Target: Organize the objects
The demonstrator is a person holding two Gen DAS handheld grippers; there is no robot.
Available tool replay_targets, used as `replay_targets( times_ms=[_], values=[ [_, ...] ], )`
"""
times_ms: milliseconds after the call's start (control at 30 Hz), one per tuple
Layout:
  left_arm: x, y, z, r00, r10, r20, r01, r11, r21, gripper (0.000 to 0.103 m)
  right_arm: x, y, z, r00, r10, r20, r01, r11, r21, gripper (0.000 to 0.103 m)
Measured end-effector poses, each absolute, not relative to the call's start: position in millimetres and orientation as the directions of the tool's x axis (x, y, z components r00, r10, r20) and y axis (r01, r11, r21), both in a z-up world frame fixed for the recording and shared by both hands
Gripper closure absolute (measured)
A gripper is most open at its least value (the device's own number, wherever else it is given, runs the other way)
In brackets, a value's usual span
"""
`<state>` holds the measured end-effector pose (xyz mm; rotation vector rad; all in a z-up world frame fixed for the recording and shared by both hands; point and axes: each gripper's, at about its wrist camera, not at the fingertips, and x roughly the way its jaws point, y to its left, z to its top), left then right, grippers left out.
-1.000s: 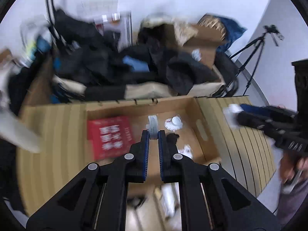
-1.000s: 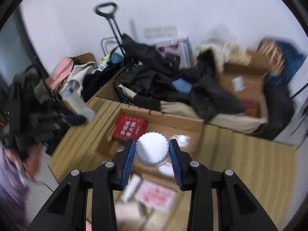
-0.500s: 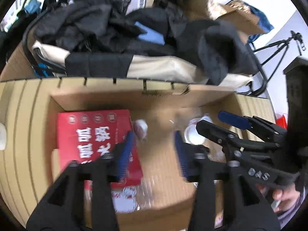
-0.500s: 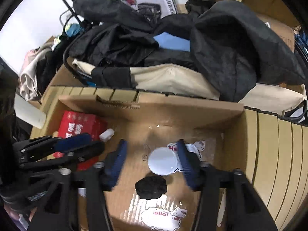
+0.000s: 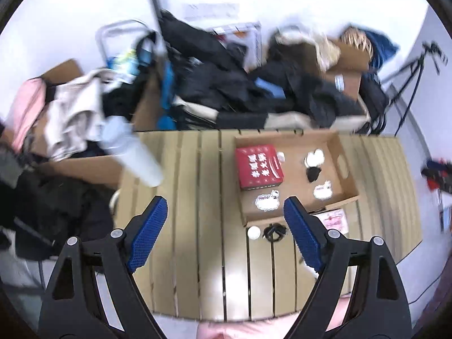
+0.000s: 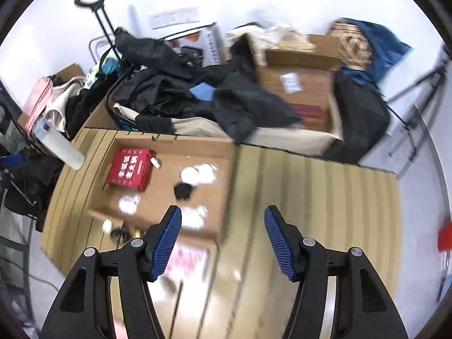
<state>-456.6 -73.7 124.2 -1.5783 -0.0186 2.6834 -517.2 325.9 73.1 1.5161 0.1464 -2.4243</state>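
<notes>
A shallow cardboard box [image 5: 346, 166] [image 6: 175, 141] lies on the slatted wooden table. Inside are a red carton [image 5: 259, 166] [image 6: 130, 166], a small white cap [image 5: 281, 156] [image 6: 156, 163] beside it, a round white lid [image 5: 315, 156] [image 6: 189, 173] and a black lump [image 5: 313, 173] [image 6: 183, 190]. My left gripper [image 5: 225, 206] hangs high over the table, left of the box, jaws opening with nothing between them. My right gripper [image 6: 223, 217] hovers above the box's right front corner, jaws opening and empty.
In front of the box lie a white ball [image 5: 253, 232], a black clip [image 5: 273, 233] and a pink packet [image 5: 334, 220] [image 6: 186, 257]. A white bottle [image 5: 135, 158] juts over the table's left edge. Dark clothes [image 6: 169, 90], cartons and a tripod [image 6: 418, 84] crowd behind.
Both grippers dipped into the box, let go there of the small white cap and the round white lid, then rose and drew back. Both jaws went from shut to wide.
</notes>
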Motion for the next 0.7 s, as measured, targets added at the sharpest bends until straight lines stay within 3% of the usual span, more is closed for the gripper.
replay_targets(
  times_ms=[100, 233, 500, 567, 700],
  values=[
    [-410, -82, 171, -0.522, -0.001, -0.853, -0.009, -1.0, 0.006, 0.019, -473, 345, 118, -0.423, -0.126, -0.897, 0.31, -0.951, -0.013, 0.025],
    [-345, -76, 212, -0.611, -0.005, -0.792, -0.063, -0.997, 0.054, 0.009, -413, 368, 160, -0.473, -0.084, -0.877, 0.286, -0.956, -0.063, 0.025],
    [-239, -52, 266, -0.681, -0.033, -0.732, -0.139, -0.975, 0.173, 0.008, -321, 368, 212, -0.525, 0.001, -0.851, 0.362, -0.905, -0.225, 0.024],
    [-220, -51, 287, -0.712, -0.059, -0.7, -0.123, -0.971, 0.207, 0.001, -299, 372, 237, -0.571, 0.036, -0.82, 0.36, -0.887, -0.289, 0.024],
    [-190, -57, 309, -0.746, -0.063, -0.663, -0.09, -0.977, 0.194, 0.0, -267, 380, 274, -0.626, 0.032, -0.779, 0.313, -0.905, -0.289, 0.024]
  ],
)
